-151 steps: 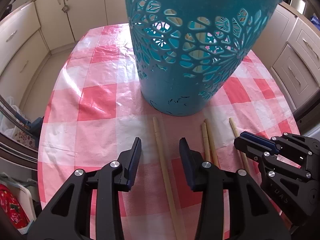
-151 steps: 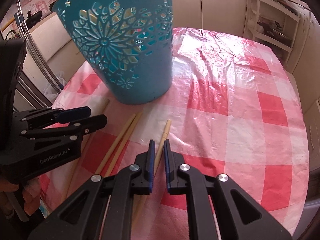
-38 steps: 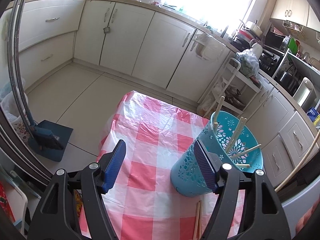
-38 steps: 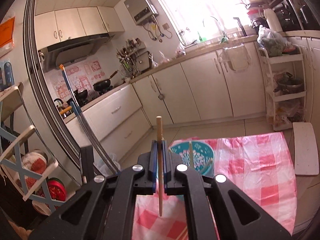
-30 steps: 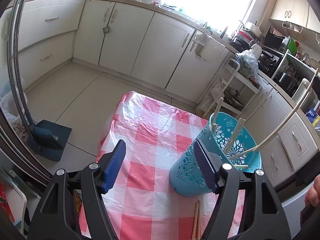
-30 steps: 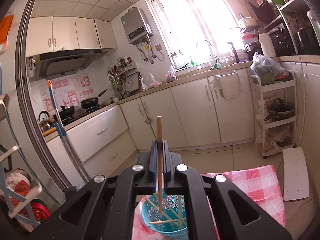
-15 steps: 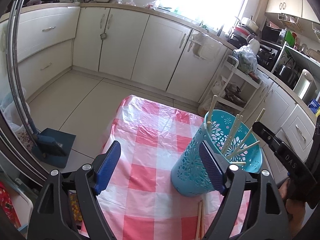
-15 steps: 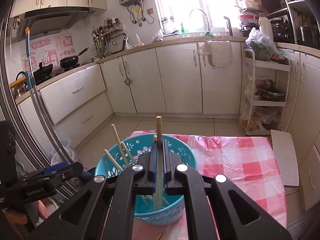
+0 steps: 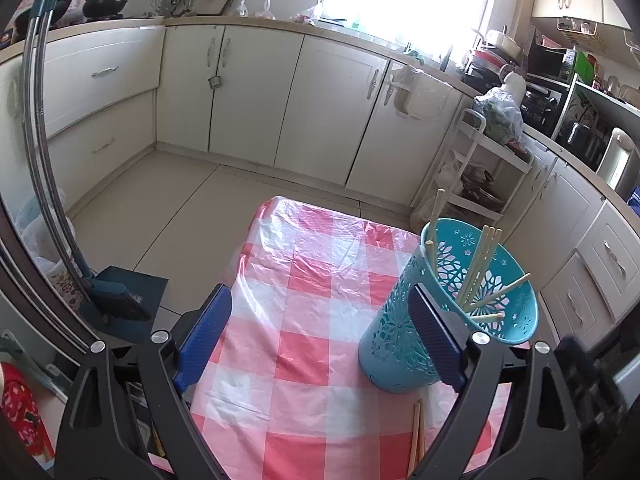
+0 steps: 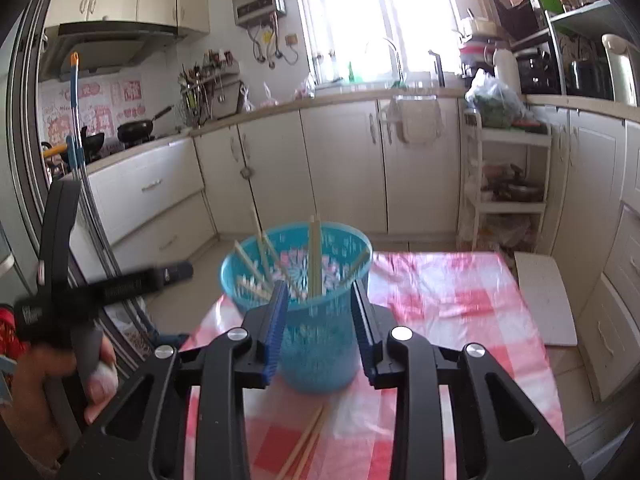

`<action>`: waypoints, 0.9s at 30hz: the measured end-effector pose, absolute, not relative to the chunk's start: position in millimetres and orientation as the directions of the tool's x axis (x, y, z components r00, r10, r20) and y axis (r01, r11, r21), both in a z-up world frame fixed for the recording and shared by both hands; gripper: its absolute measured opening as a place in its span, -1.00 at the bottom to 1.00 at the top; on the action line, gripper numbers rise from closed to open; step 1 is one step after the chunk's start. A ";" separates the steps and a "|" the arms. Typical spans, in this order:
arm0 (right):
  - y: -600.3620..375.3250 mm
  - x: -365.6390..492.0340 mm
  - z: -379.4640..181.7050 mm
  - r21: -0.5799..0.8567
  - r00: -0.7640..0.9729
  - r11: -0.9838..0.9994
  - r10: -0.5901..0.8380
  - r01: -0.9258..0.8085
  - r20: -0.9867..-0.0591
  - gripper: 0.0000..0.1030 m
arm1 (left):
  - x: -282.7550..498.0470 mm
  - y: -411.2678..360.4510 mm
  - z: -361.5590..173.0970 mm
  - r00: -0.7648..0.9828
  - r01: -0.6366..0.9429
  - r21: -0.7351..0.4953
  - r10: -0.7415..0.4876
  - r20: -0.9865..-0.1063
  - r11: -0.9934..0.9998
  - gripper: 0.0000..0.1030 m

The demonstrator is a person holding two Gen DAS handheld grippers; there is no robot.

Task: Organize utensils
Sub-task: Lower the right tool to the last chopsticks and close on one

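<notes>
A teal perforated basket (image 9: 404, 332) stands on the red and white checked tablecloth (image 9: 304, 360) and holds several wooden chopsticks (image 9: 478, 268). It also shows in the right wrist view (image 10: 316, 344), blurred, with chopsticks (image 10: 315, 256) upright inside. Two more chopsticks (image 9: 416, 436) lie on the cloth in front of the basket, also seen in the right wrist view (image 10: 304, 444). My left gripper (image 9: 320, 336) is open and empty, high above the table. My right gripper (image 10: 318, 320) is open and empty above the basket. The left gripper shows blurred at the left of the right wrist view (image 10: 120, 284).
White kitchen cabinets (image 9: 256, 96) run along the far wall. A white wire rack (image 9: 476, 168) stands behind the table. A dustpan and broom (image 9: 116, 292) sit on the floor at left. A white board (image 10: 544, 300) lies at the table's right.
My right gripper has opened and let go of the chopstick, which now stands in the basket. The right gripper has pulled back a little. The left gripper has stayed open.
</notes>
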State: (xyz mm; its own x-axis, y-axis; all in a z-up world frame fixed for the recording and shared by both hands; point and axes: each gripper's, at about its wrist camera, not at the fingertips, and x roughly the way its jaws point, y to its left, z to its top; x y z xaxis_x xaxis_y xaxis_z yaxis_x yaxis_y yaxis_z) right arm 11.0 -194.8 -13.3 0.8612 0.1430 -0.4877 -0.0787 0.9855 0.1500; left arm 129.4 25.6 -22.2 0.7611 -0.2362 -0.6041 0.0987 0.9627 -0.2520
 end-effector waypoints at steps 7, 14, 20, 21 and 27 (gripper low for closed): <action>-182.6 25.0 -93.7 0.188 0.685 0.980 0.178 -0.060 -0.706 -0.66 | 127.9 34.1 -32.3 0.750 0.074 -0.222 -0.201 -0.630 0.972 0.67; -173.1 40.8 -108.7 0.181 0.649 0.982 0.169 -0.049 -0.742 -0.66 | 130.6 39.0 -39.3 0.730 0.068 -0.209 -0.192 -0.656 0.976 0.67; -169.3 45.0 -118.7 0.133 0.642 0.989 0.141 -0.061 -0.753 -0.69 | 132.3 33.5 -42.3 0.719 0.084 -0.195 -0.195 -0.668 0.977 0.67; -170.4 44.2 -118.2 0.123 0.643 0.991 0.133 -0.061 -0.754 -0.73 | 132.5 32.1 -43.3 0.715 0.090 -0.191 -0.197 -0.671 0.978 0.67; -181.5 37.8 -114.6 0.097 0.590 0.991 0.132 -0.091 -0.797 -0.88 | 132.1 12.5 -64.3 0.631 0.166 -0.113 -0.193 -0.751 0.980 0.67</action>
State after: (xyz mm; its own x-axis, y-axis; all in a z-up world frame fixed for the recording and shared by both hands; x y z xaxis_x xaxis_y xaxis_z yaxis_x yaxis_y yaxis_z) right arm 37.8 -181.5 -114.6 0.5895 0.1321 -0.7969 -0.0906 0.9911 0.0973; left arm 132.1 12.5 -64.3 0.6314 -0.1934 -0.7509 0.1658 0.9797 -0.1129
